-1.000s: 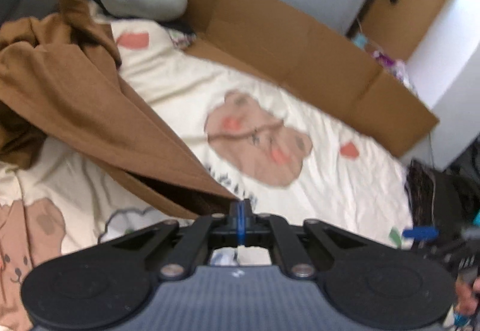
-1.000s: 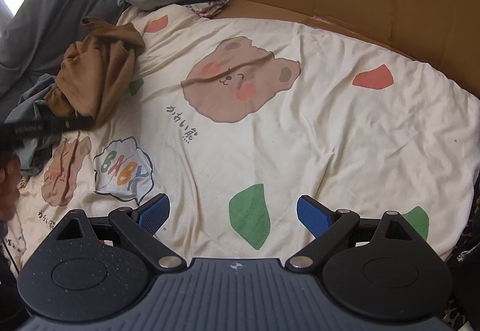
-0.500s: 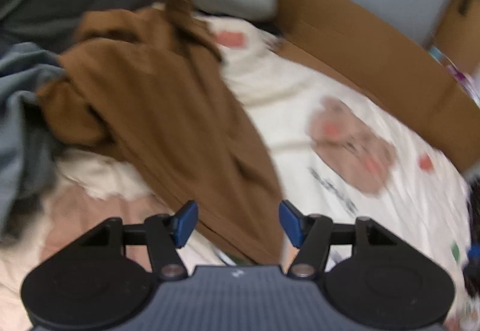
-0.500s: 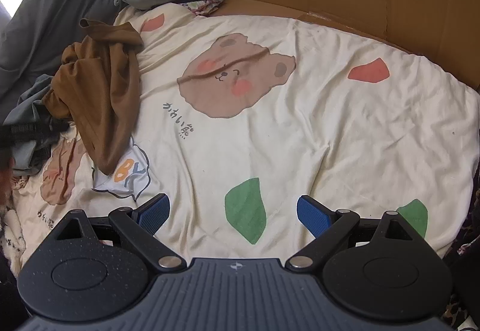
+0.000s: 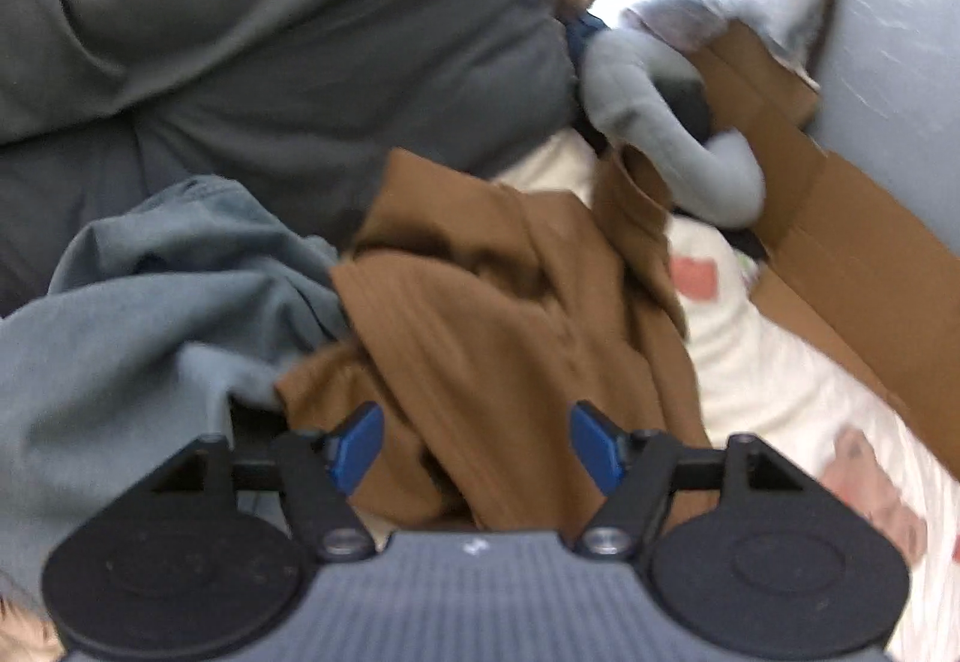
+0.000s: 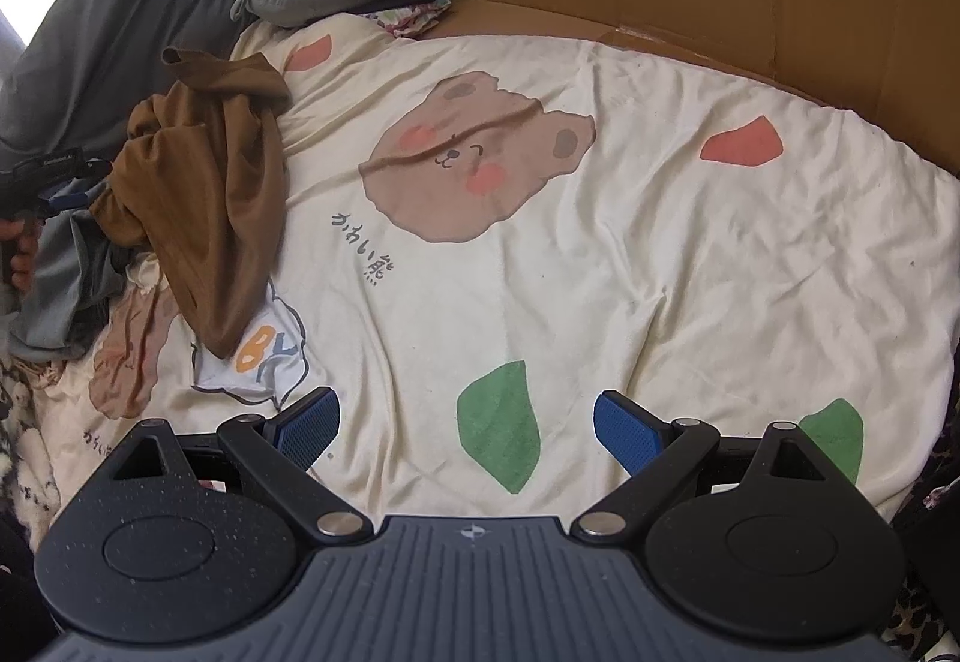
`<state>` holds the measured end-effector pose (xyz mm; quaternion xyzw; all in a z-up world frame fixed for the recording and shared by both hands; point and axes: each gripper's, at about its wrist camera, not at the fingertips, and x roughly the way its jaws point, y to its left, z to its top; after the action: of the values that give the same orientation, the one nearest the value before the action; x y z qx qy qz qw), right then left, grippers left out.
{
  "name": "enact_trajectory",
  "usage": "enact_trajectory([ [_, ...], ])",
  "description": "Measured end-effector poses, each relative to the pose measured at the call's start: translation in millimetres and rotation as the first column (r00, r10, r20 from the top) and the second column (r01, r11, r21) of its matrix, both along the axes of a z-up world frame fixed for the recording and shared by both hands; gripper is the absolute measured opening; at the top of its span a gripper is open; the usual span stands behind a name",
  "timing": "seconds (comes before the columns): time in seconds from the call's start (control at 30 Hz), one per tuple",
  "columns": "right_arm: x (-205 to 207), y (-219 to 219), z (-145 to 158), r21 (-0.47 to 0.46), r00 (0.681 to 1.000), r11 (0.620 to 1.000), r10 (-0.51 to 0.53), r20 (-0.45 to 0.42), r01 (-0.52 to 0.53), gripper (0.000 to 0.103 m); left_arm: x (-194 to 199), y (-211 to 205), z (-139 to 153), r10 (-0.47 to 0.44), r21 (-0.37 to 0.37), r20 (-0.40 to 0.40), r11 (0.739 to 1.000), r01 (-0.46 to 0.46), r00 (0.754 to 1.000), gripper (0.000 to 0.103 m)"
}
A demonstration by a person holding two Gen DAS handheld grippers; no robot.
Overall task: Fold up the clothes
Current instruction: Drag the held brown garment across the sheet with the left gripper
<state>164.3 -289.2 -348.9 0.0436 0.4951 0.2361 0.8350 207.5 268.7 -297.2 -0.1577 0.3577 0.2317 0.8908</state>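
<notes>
Left wrist view: left tongs (image 5: 477, 443) have just been opening, jaws now wide apart w/ nothing pinched. Brown top (image 5: 510, 326) lies right ahead of and under the tips, loose fabric visible between the blue pads (image 5: 358, 443) but not clamped. Just to the left of it, touching, a grey garment (image 5: 150, 314) in a heap; beyond both, a dark grey pillow (image 5: 270, 32) and a neck pillow (image 5: 660, 122).

Right wrist view: right tongs (image 6: 467, 425) also open, empty, hanging over bare bedsheet (image 6: 660, 272) near the green patch. Brown top (image 6: 204, 194) sits far to the left side of the bed, well apart from the right tongs; its long axis runs roughly from the pillow end down toward the near edge, narrow tail pointing at the "BABY" print (image 6: 264, 362). Left tongs (image 6: 57, 170) show at the frame's left edge, right beside the heap.

So the left hand is much nearer. Likely next: left takes an edge of the brown top and drags it toward the open middle of the bed, where the right can reach a second corner. Risk: snagging the grey garment along w/ it, since they overlap.
</notes>
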Motion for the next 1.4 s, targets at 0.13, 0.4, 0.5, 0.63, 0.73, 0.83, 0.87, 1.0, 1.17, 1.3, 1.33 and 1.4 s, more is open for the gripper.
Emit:
enact_trajectory([
  [0.13,0.2,1.3,-1.6,0.0,1.0,1.0,0.007,0.007,-0.007,0.094,13.7,20.3,-8.9,0.036,0.013,-0.001,0.999,-0.036,0.999,0.071],
  [0.4,2.2,4.9,-10.2,-0.005,1.0,1.0,0.021,0.012,-0.021,0.094,34.4,44.7,-28.8,0.075,-0.04,0.012,0.996,-0.074,0.997,0.071],
  [0.5,4.9,6.7,-13.6,-0.001,1.0,1.0,0.024,0.008,-0.024,0.095,41.0,46.2,-35.9,0.078,-0.032,0.008,0.996,-0.078,0.997,0.06],
  [0.63,8.3,14.0,-16.9,0.0,0.999,0.999,0.039,0.003,-0.039,0.095,44.9,47.1,-35.5,0.051,-0.074,0.047,0.996,-0.047,0.998,0.033],
  [0.73,10.0,20.8,-20.4,0.002,0.999,0.999,0.046,-0.004,-0.046,0.095,46.2,46.2,-32.4,0.039,-0.06,0.058,0.998,-0.035,0.998,0.014],
  [0.83,8.8,26.7,-20.1,0.008,0.998,0.998,0.058,0.0,-0.058,0.095,43.8,36.5,-18.9,0.022,0.016,0.082,1.0,-0.024,0.996,0.009],
  [0.87,8.1,28.0,-19.0,0.01,0.998,0.998,0.062,0.004,-0.062,0.095,42.7,32.0,-13.9,0.012,0.041,0.089,0.999,-0.016,0.996,0.008],
  [1.0,7.1,26.2,-17.1,0.023,0.998,0.998,0.058,0.011,-0.059,0.095,34.9,13.3,7.3,-0.03,0.092,0.125,0.996,0.019,0.992,0.007],
  [1.17,7.9,18.8,-15.6,0.031,0.999,0.999,0.039,0.013,-0.039,0.095,28.2,-23.9,34.9,-0.154,0.138,0.176,0.982,0.131,0.972,0.007],
  [1.3,9.1,13.7,-13.1,0.038,1.0,0.999,0.022,0.021,-0.023,0.095,27.0,-57.9,46.4,-0.271,0.119,0.19,0.961,0.251,0.944,0.007],
  [1.33,9.4,12.9,-12.8,0.038,1.0,0.999,0.02,0.023,-0.02,0.095,26.4,-66.8,47.6,-0.293,0.113,0.194,0.955,0.275,0.936,0.007],
  [1.4,9.6,12.0,-12.1,0.032,1.0,0.999,0.016,0.026,-0.017,0.095,25.1,-83.6,49.3,-0.328,0.086,0.2,0.945,0.316,0.923,0.007],
])
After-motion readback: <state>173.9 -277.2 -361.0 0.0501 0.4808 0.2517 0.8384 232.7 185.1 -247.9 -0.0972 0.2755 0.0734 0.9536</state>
